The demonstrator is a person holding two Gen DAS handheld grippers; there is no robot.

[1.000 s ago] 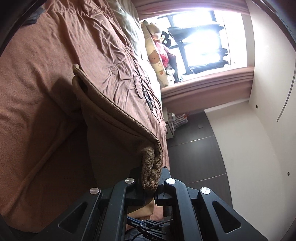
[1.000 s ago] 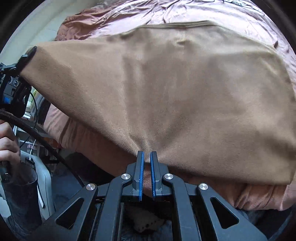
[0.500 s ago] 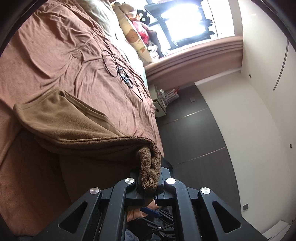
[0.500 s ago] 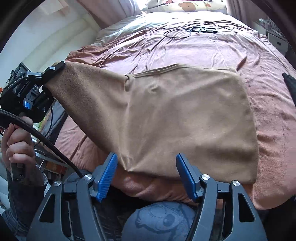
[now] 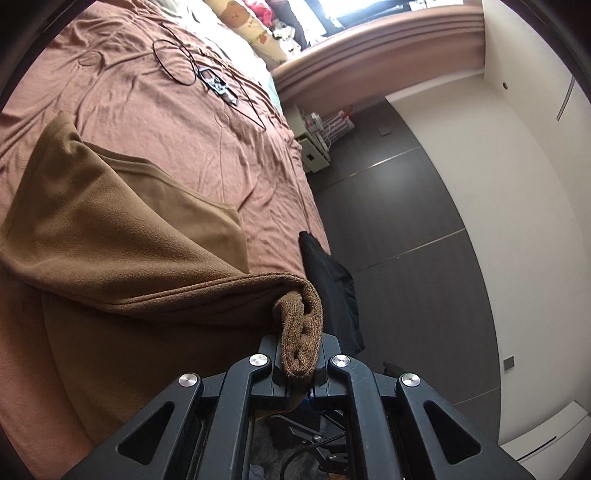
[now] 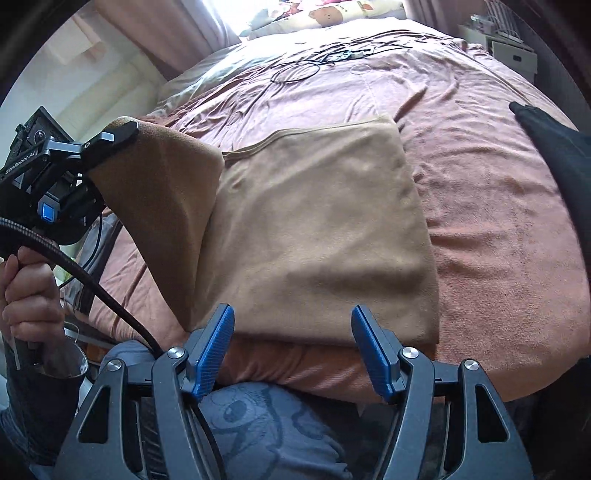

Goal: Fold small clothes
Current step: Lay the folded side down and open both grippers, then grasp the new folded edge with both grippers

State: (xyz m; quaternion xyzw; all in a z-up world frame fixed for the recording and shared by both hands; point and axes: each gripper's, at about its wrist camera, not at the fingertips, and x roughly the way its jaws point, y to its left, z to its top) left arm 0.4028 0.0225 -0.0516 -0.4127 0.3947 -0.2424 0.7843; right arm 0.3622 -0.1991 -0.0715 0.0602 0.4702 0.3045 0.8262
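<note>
Tan fleece garment (image 6: pixel 317 229) spread over the near part of the bed (image 6: pixel 498 236), folded flat on its right side, left flap raised and draped from the left gripper (image 5: pixel 300 363). Pinched there at a bunched corner, jaws closed tight on several thick layers of knit. Soft, limp, light by the look of it; napped surface unlikely to slip, but sagging wherever unsupported, so best taken at a hem corner or through stacked layers rather than mid-panel. Right gripper (image 6: pixel 293 347) low at the near hem, jaws spread wide and empty, blue pads either side of the edge without touching it. Further out: a dark cloth (image 6: pixel 554 147) at the bed's right edge, a loose black cable (image 6: pixel 295 72) up near the bear-print pillow (image 5: pixel 243 18).
</note>
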